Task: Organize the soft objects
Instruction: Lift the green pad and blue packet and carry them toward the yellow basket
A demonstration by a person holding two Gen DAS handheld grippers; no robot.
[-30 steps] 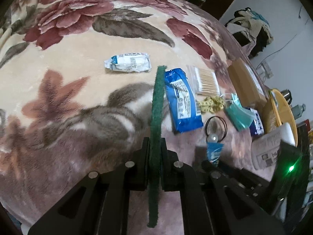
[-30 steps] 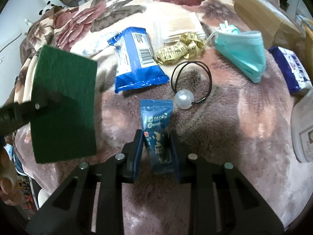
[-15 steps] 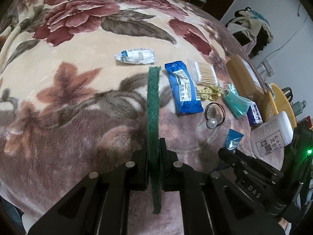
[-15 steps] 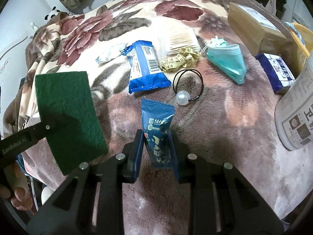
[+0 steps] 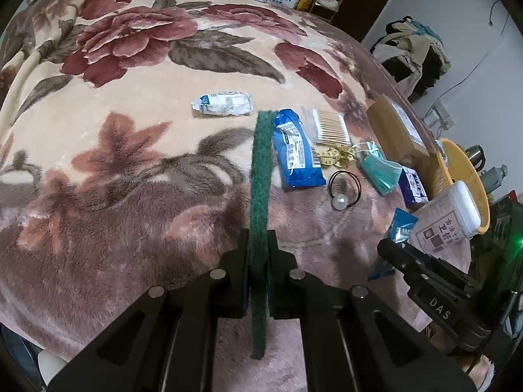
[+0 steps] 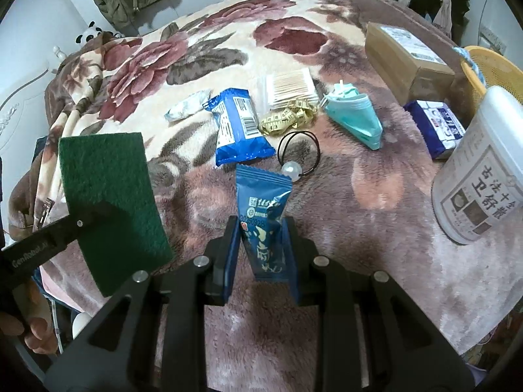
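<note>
Left wrist view: your left claw (image 5: 258,254) clamps the green scrub pad (image 5: 260,176) edge-on. Your right claw (image 6: 261,245) pinches a blue sachet (image 6: 263,209) upright, hair tie (image 6: 299,150) just ahead.

Left gripper (image 5: 258,258) jaws clamped on green pad (image 5: 260,192); right gripper (image 6: 261,245) jaws pinching blue sachet (image 6: 263,209), both aloft

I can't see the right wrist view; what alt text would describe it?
The right gripper holds a small blue sachet upright above a floral blanket. At left, the left gripper holds a green scouring pad.
</note>
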